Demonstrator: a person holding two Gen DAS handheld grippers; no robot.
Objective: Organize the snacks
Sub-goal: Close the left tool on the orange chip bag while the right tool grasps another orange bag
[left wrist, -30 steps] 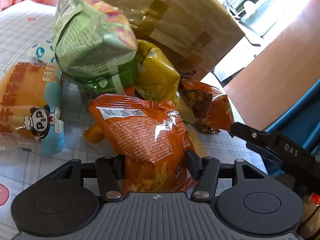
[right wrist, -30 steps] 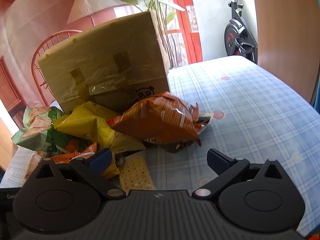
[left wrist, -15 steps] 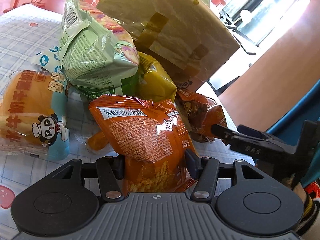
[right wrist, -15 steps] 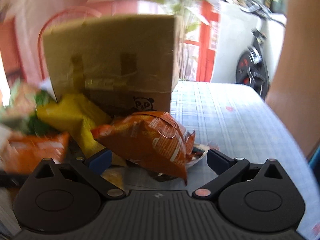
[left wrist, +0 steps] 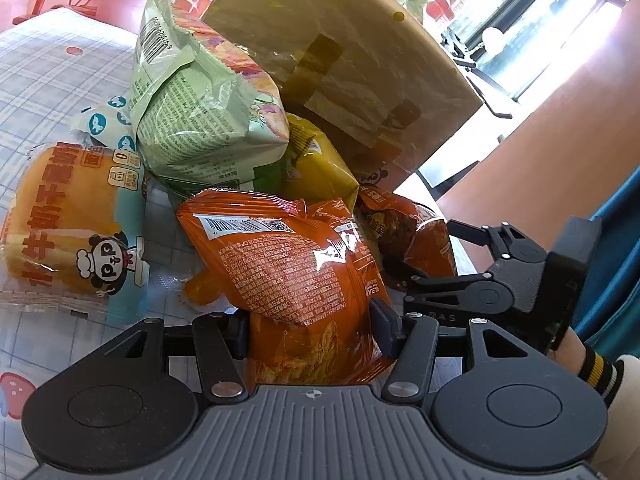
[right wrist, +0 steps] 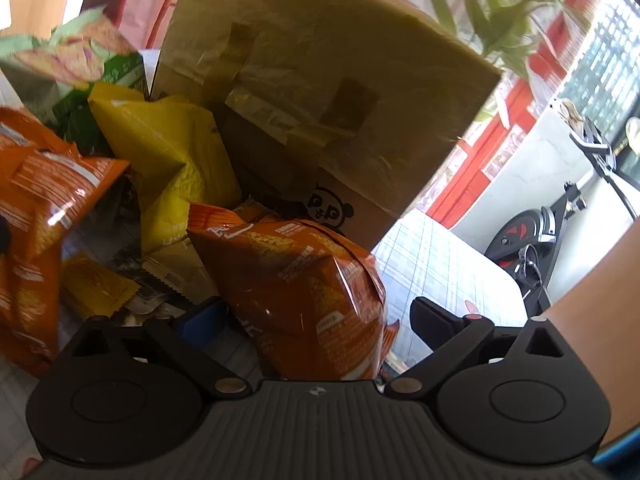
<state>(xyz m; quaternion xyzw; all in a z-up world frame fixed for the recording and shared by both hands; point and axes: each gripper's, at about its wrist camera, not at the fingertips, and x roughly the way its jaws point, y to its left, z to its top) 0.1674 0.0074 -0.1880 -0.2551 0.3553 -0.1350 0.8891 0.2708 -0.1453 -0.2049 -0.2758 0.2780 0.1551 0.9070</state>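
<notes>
Checked blue-and-white cloth over the counter (left wrist: 44,76), sunlit, with a potted plant (right wrist: 500,20) and an exercise bike (right wrist: 560,232) behind. Heaped at the foot of one tilted cardboard box (left wrist: 344,64): two orange snack bags, one green snack bag (left wrist: 200,120), one yellow snack bag (left wrist: 320,168), one wrapped bun (left wrist: 68,220) lying at the left edge of the heap. Near orange bag (left wrist: 296,272) pinched at its lower end by the left gripper (left wrist: 312,324), both fingers pressed into the foil. Far orange bag (right wrist: 304,288) between the fingers of the right gripper (right wrist: 320,320), jaws spread wide and just closing a little, a gap on each side, no pad touching. Bare cloth only to the right of the box and at the far left corner; elsewhere packets touching or overlapping.
</notes>
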